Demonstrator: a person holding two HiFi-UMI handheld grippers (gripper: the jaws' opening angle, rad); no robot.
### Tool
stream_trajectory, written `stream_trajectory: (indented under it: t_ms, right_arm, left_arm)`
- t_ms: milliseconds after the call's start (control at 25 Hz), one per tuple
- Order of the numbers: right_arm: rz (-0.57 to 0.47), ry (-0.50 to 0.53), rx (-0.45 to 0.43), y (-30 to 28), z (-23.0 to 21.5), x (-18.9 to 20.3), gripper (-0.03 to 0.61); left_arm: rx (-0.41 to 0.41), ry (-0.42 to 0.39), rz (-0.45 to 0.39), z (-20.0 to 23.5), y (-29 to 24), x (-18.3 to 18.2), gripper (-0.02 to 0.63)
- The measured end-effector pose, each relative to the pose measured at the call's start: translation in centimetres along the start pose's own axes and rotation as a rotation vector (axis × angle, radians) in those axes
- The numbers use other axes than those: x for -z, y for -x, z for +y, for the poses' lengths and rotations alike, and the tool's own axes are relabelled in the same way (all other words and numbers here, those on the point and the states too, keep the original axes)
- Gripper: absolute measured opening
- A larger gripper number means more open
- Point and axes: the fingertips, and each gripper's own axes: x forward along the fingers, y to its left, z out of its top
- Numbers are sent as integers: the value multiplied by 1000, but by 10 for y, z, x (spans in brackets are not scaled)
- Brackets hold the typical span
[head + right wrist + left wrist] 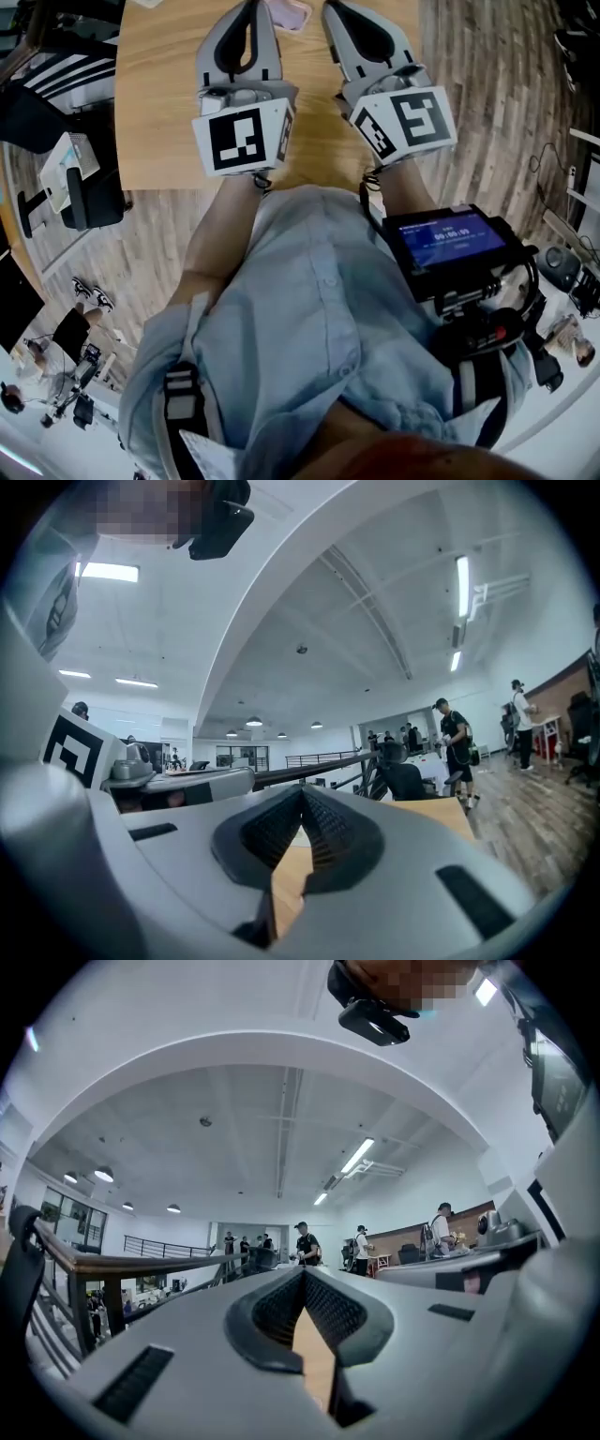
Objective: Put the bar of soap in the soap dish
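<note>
Grey left gripper (303,1275) and right gripper (302,793) point level, jaws together, over table (159,112).

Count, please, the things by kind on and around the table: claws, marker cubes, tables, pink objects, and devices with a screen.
Claws: 2, the left claw and the right claw
Marker cubes: 2, one per claw
Wooden table: 1
Pink object: 1, cut off by the top edge of the head view
Screen device: 1
Total: 7
</note>
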Motion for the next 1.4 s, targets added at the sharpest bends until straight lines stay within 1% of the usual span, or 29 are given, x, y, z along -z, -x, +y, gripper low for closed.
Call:
stream_trajectory:
  t_ms: [80,240,480,680,880,1400]
  right_arm:
    - [-10,3,-3,-3,1,-3,6]
    - [-9,12,-11,-6,5,-3,6]
    - [5,19,-12,-8,8,-3,5]
    - [-11,16,-21,-8,8,-7,5]
    - [-3,19,-26,-8,10,-7,5]
    - [-16,16,-42,-12,10,-7,5]
  left_arm:
    - [2,-8,-9,-1,0,-4,6]
    - [-2,5,-13,2,2,-4,6]
    - [-19,-24,-25,4,4,-10,6]
    - [-36,-20,-24,7,7,-10,6]
    - [-44,-20,-25,8,8,-12,6]
    - [-43,-20,-25,8,6,-12,6]
